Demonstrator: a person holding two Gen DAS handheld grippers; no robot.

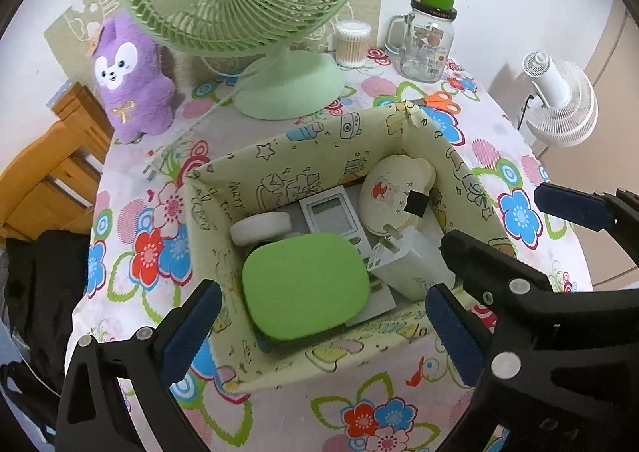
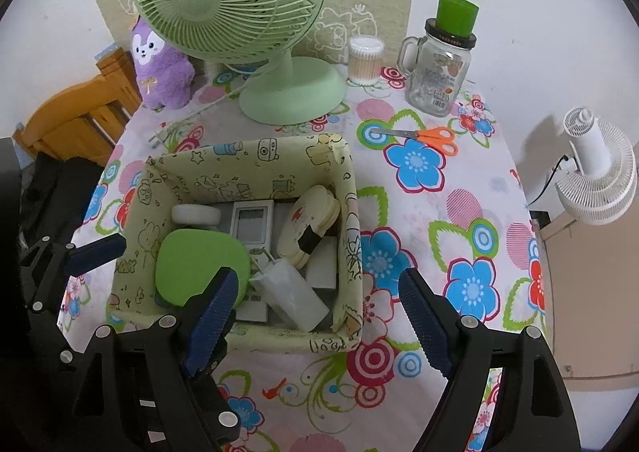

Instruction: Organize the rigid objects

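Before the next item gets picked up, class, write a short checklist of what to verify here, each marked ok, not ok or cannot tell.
1. Left tongs open and empty: ok.
2. Right tongs open and empty: ok.
3. Fabric storage box upright on the table: ok.
4. Orange-handled scissors lying clear of other things, reachable: ok.
5. Room left in the box above the green case and white charger: cannot tell.

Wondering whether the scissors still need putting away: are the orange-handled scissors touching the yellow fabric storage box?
Apart. The right wrist view shows orange-handled scissors lying on tablecloth, floral cloth visible between them and yellow fabric storage box.
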